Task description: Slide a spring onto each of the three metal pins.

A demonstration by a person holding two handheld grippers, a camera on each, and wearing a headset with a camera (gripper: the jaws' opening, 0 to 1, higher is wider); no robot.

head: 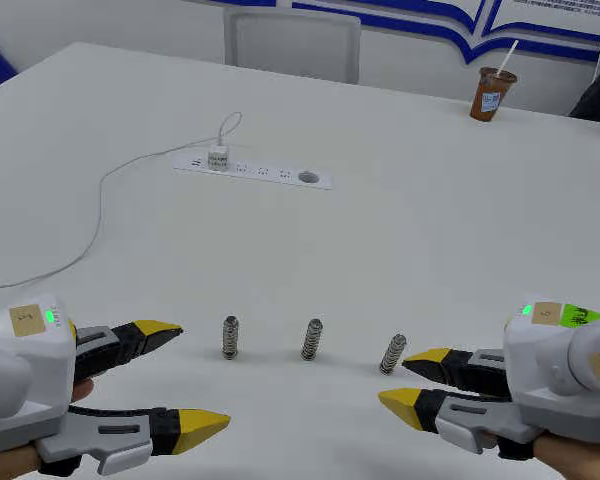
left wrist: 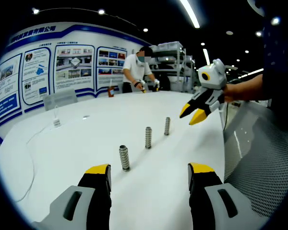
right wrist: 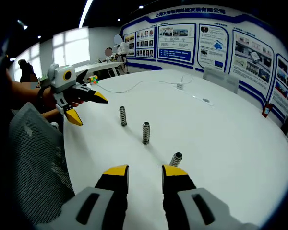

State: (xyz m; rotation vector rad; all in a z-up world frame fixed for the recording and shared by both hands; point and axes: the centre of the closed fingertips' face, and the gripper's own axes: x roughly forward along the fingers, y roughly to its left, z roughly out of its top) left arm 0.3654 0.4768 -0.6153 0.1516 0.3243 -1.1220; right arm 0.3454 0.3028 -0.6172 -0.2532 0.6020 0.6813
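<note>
**Three springs upright, both grippers empty**

Well to the left of the middle spring [head: 311,340], the left gripper [head: 204,374] hovers over the white table [head: 430,220] with its jaws spread wide, holding and touching nothing. The left spring [head: 230,337] stands upright just left of the middle one, and the middle spring is also upright. To its right, the right spring [head: 393,353] stands in the same row but leans a little. Just beyond that, the right gripper [head: 392,380] has its jaws parted more narrowly. Its yellow tips are close beside the leaning spring but seem to be clear of it, and it holds nothing.

The pins are hidden inside the coils, so I judge each spring to be already seated and the task at or near its end. At most, the next move would be a light nudge from the right gripper to check or straighten the leaning spring, without tipping it over.
</note>
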